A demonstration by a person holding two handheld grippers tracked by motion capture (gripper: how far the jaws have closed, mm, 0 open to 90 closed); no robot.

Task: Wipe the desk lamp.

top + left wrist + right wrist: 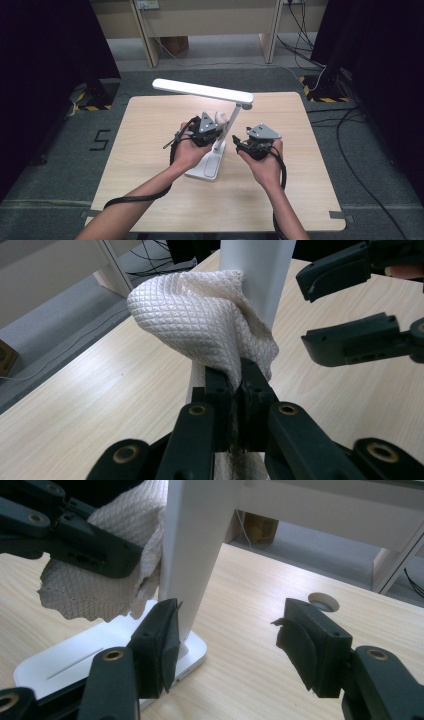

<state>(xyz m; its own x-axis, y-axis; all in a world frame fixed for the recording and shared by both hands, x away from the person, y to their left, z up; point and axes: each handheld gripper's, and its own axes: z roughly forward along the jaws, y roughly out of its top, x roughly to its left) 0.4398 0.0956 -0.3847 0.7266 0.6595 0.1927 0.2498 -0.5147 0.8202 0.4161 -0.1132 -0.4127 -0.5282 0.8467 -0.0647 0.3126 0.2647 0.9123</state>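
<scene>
Lab recording bay.
Lone wooden table [150, 130] on grey carpet; hazard-striped stand feet [327, 97] at 2 o'clock, loose cables [305, 30] at 1.

Quilted white cloth [200, 325], smooth plastic lamp [192, 545], pale wood-grain table [150, 120]

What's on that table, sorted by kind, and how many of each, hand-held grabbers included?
Desk lamp: 1
White cloth: 1, clamped in the left gripper against the lamp's post
Grippers: 2, the right gripper open beside the lamp
Total: 4
</scene>
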